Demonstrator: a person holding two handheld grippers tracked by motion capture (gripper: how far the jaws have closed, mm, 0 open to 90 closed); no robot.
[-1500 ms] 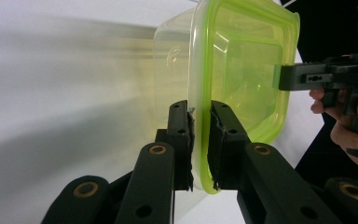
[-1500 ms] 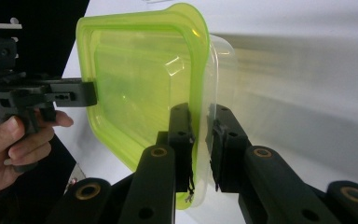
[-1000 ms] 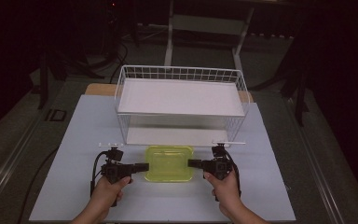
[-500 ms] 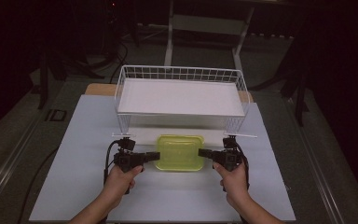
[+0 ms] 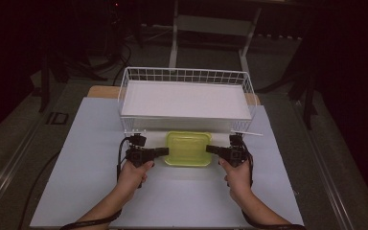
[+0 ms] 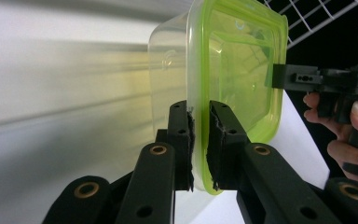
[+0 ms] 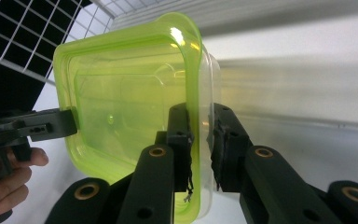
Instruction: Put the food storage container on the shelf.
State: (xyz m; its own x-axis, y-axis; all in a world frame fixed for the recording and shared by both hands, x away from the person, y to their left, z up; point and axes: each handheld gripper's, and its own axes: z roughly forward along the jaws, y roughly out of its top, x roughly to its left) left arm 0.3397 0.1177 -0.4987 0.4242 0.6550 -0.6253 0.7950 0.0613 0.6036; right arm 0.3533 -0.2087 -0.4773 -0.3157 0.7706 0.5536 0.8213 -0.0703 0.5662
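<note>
The bench (image 5: 76, 163) carries a pale grey-white sheet (it covers nearly the whole top), with a strip of bare wood showing at the far corners, about 11 and 1 o'clock. A white wire basket (image 5: 124, 91) stands on it toward 12 o'clock, its floor lined white. Just on the near side of the basket, at the middle, is a yellow-green lidded container (image 5: 188, 147)
</note>
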